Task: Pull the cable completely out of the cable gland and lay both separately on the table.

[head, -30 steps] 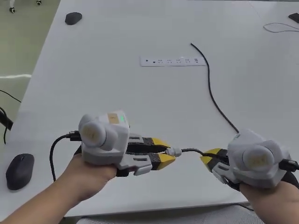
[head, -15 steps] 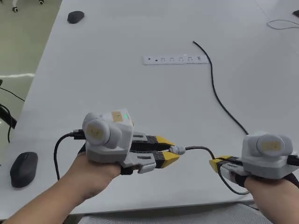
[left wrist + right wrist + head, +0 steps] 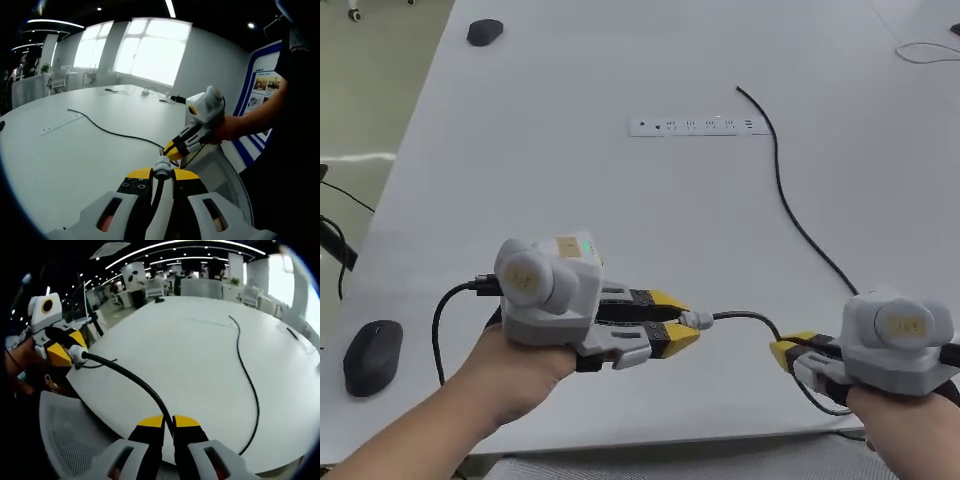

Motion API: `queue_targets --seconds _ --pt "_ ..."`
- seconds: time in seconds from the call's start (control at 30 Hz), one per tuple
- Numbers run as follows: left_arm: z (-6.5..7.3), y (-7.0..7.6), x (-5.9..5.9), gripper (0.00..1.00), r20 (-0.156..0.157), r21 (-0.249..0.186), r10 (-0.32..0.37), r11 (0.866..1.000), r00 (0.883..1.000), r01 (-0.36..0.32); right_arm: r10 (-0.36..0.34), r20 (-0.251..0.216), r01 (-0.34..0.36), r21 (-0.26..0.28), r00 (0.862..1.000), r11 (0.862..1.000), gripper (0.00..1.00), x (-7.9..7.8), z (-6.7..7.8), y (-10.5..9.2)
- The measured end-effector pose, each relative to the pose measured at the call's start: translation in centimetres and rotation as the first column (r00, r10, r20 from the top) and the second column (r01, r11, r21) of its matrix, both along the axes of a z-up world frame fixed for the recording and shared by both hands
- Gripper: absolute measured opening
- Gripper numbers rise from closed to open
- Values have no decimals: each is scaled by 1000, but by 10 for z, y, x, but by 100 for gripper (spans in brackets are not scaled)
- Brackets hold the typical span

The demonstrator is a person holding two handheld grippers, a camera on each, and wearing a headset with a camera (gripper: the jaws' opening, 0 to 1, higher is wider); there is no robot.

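1. Work surface. The white table [image 3: 570, 200] carries a power strip [image 3: 698, 126] well beyond the work. It offers broad bare area for laying the parts down apart.

2. Cable. The black cable [image 3: 790, 215] runs from the far table area towards the near edge, passes through the right gripper [image 3: 782, 350], and ends in the gland. It is judged light, thin and limp: it bends freely and will sag when released. Take hold close to the gland, where a pull stays straight along the bore. A grip far back would only bow the cable.

3. Grippers. The left gripper [image 3: 682, 322] has its jaws closed on the gland. The right gripper has its jaws closed on the cable, a short way from the gland. Both are held above the near table edge.

4. Cable gland. The white cable gland [image 3: 695, 321] is small, rigid and probably smooth. It sits at the left jaw tips with the cable entering its outer end. Clamp it across the body to prevent twisting.

5. Change from one second earlier. The grippers now stand farther apart, and more cable spans between gland and right gripper. A slack loop hangs below the right gripper. The cable is not yet free.
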State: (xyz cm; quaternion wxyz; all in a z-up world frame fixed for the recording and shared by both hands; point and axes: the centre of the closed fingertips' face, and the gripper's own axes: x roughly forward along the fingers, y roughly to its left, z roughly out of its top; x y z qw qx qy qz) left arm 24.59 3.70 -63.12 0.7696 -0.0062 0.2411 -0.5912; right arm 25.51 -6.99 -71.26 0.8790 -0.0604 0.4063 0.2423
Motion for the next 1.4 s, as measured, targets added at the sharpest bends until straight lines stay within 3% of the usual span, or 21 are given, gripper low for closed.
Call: queue_targets --seconds 0.1,0.23,0.4,0.53,0.6,0.63,0.67,0.8,0.87,0.97,1.03,1.07,1.17,1.4 --pt "0 1 -1 14 -4 -1 -1 1000 1000 1 55 32 -53 -53 998 997 1 -2 4 0" --pt "0 1 -1 14 -12 -3 -1 1000 1000 1 93 30 -91 -52 995 994 2 -5 8 7" --pt "0 1 0 14 -14 -4 -3 1000 1000 3 184 103 -173 -107 978 979 10 -1 27 22" --pt "-1 0 -1 14 -15 -3 -11 1000 1000 11 302 135 -280 -163 944 946 15 -2 38 39" --pt "-1 0 -1 14 -18 -6 -10 1000 1000 9 412 177 -366 -242 894 899 16 -2 47 51" --pt "-2 1 0 14 -19 -5 -8 1000 1000 8 469 193 -405 -294 862 866 17 -3 50 58" --pt "-3 1 0 14 -19 -4 -8 1000 1000 8 493 198 -424 -307 847 852 17 -5 52 63" --pt "-3 2 0 14 -20 0 -9 1000 1000 9 526 231 -454 -299 819 839 20 -7 60 83" --pt "-4 3 0 15 -19 0 -7 1000 1000 7 547 239 -472 -307 802 826 18 -8 63 90" --pt "-4 3 0 15 -16 5 -9 1000 1000 9 561 245 -473 -337 791 814 13 -5 64 92" --pt "-4 3 0 15 -15 2 -9 1000 1000 9 584 231 -489 -362 778 794 12 -4 62 92" --pt "-3 3 0 15 -13 -1 -9 1000 1000 9 604 231 -500 -381 763 778 11 -4 61 93" --pt "-2 2 -2 15 3 1 -12 1000 1000 12 632 227 -523 -394 741 756 9 -7 60 96" --pt "-3 2 -3 15 3 1 -8 1000 1000 8 631 225 -521 -399 742 755 2 -5 60 99"
